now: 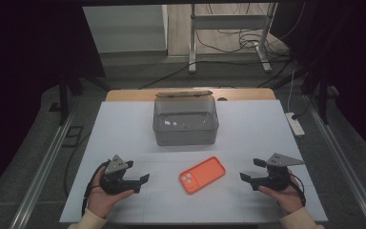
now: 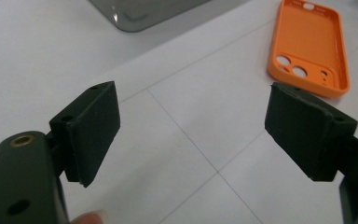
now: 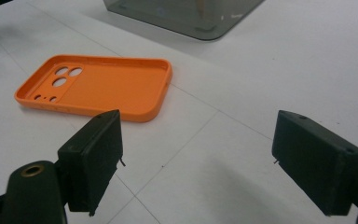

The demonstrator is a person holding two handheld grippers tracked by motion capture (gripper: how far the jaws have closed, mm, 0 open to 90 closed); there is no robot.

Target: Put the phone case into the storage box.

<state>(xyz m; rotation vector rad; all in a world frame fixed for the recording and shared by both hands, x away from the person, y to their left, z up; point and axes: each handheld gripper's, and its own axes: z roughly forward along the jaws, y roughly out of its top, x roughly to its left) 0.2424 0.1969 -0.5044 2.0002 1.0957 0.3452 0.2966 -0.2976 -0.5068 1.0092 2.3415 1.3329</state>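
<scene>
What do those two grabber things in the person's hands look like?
The left gripper and the right gripper are both black, chunky, hand-held tools. Each has two flat, blocky black jaws with small screw holes, and a grey three-cornered plate on top. A brass-coloured ring sits near one jaw. Black cables trail from them. The person wears pale, cream-coloured sleeves.

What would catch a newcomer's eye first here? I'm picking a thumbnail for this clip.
The orange phone case stands out, lying open side up on the white table between the two grippers. Behind it, toward the far edge, stands a clear grey box with its lid open. The left gripper and right gripper flank the case, both open and holding nothing.
</scene>
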